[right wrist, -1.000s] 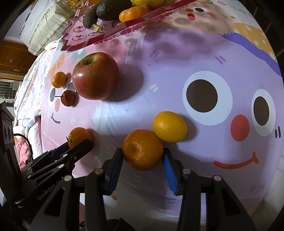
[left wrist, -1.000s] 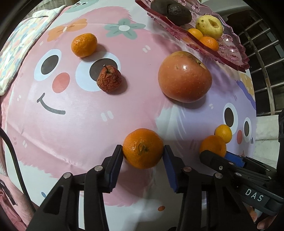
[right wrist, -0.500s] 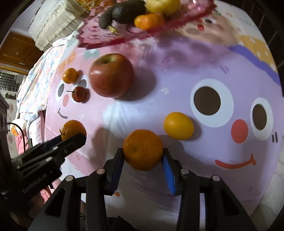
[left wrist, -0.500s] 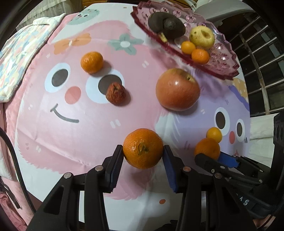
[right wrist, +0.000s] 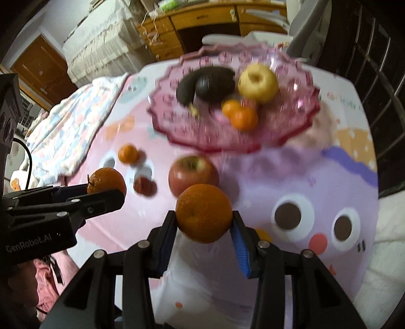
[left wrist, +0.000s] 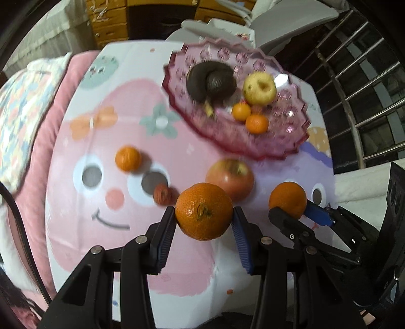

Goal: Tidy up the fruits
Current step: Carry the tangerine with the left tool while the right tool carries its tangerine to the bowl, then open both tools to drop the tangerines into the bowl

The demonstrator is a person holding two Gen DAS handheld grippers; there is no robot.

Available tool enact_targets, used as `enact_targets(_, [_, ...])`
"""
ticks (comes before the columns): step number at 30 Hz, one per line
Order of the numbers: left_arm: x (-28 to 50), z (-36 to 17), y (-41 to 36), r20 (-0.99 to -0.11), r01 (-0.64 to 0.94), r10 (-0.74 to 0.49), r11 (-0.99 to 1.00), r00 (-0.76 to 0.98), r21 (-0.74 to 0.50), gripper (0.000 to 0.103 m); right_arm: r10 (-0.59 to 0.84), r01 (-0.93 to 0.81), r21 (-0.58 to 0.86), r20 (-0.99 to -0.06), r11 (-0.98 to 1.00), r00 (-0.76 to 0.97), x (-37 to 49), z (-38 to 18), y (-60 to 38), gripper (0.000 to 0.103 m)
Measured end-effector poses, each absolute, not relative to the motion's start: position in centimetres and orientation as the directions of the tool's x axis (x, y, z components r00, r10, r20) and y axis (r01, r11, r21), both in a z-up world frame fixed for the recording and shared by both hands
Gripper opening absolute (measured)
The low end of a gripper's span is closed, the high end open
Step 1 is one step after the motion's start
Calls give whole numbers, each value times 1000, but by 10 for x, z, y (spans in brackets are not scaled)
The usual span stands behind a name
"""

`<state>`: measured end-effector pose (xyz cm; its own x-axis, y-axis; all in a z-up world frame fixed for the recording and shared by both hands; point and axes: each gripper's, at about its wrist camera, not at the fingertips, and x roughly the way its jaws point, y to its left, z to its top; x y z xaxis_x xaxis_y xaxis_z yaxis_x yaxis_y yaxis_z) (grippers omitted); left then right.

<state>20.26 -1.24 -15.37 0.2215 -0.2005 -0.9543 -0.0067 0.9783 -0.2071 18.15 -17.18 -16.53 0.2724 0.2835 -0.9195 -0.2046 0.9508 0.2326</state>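
My left gripper [left wrist: 204, 222] is shut on an orange [left wrist: 204, 211] and holds it above the cloth. My right gripper [right wrist: 204, 224] is shut on another orange [right wrist: 204, 213], also lifted; it shows in the left wrist view [left wrist: 288, 200]. A pink glass plate [left wrist: 278, 144] at the far side holds two dark avocados [left wrist: 211, 81], a yellow fruit [left wrist: 258, 88] and two small oranges [left wrist: 256, 123]. On the cloth lie a red apple [left wrist: 229, 177], a small orange [left wrist: 127, 158] and a shrivelled red fruit [left wrist: 162, 194].
The round table wears a pink and purple cartoon cloth [left wrist: 101, 227]. A small yellow-orange fruit [right wrist: 263, 235] peeks out behind my right gripper's finger. A quilt [right wrist: 71, 121] lies at the left, wooden drawers [right wrist: 202, 22] behind, metal railings [left wrist: 367, 88] at the right.
Both grippers have risen and pulled back with their oranges off the cloth. The whole plate and the room behind have come into view.
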Motion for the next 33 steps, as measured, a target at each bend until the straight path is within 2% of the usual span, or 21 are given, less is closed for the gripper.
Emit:
enact_targets(10, [260, -133, -12, -915, 77, -241, 971, 323, -228, 44, 278, -173, 224, -862, 959, 423, 216, -142, -161, 43])
enact_targets(28, [300, -170, -8, -902, 123, -296, 955, 315, -271, 44, 245, -38, 259, -843, 965, 478, 240, -179, -162, 45])
enact_targets(30, [301, -169, -6, -898, 115, -300, 954, 323, -277, 46, 242, -24, 264, -844, 964, 478, 240, -181, -162, 45])
enact_targets(32, [299, -166, -4, -889, 117, -303, 953, 342, -280, 56, 241, -9, 271, -838, 962, 489, 237, -180, -164, 45])
enact_targets(33, [297, -164, -3, -885, 127, -307, 952, 349, -279, 58, 239, -6, 273, -831, 962, 503, 235, -179, -165, 46])
